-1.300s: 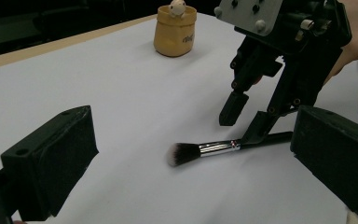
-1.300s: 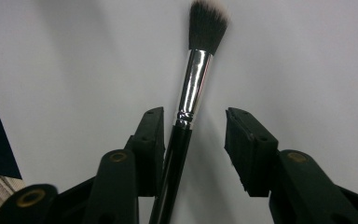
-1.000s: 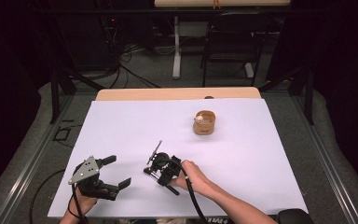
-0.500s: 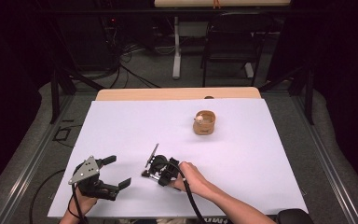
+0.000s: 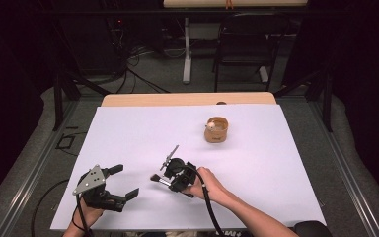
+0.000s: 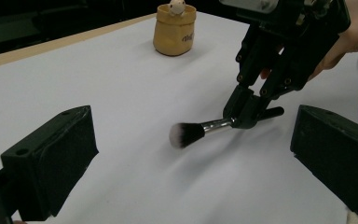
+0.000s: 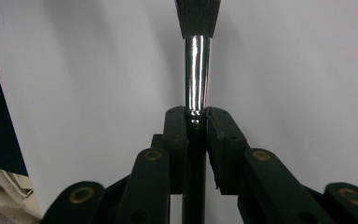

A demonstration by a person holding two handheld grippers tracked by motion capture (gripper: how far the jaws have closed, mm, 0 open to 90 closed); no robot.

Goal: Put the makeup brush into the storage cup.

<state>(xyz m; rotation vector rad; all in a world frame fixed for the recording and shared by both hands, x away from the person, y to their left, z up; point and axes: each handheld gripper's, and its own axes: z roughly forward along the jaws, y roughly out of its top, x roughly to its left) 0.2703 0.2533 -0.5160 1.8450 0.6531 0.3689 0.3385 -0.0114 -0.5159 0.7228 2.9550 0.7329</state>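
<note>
From the high view, the right gripper (image 5: pixel 170 177) sits low over the white table (image 5: pixel 128 133), clenched on one makeup brush (image 5: pixel 159 179) whose bristle head pokes out ahead of its jaws, towards the left gripper (image 5: pixel 121 185); that one rests off to the side with jaws spread wide, gripping nothing, likely parked until needed; one small tan cup (image 5: pixel 216 130) stands well beyond both, apart from the action.

In the left gripper view, its own two black jaws frame the scene, wide apart and empty; straight ahead between them the brush (image 6: pixel 214 127) lies nearly level at the tabletop, pinched at the black handle just behind the silver ferrule, a grip that probably keeps the bristles free; the cup (image 6: pixel 174 30), with a little figure peeking from its top, stands far ahead.

In the right gripper view, both jaws press the handle from either side; the ferrule (image 7: pixel 198 74) runs straight out ahead.

Count: two grippers, one brush, one cup.
</note>
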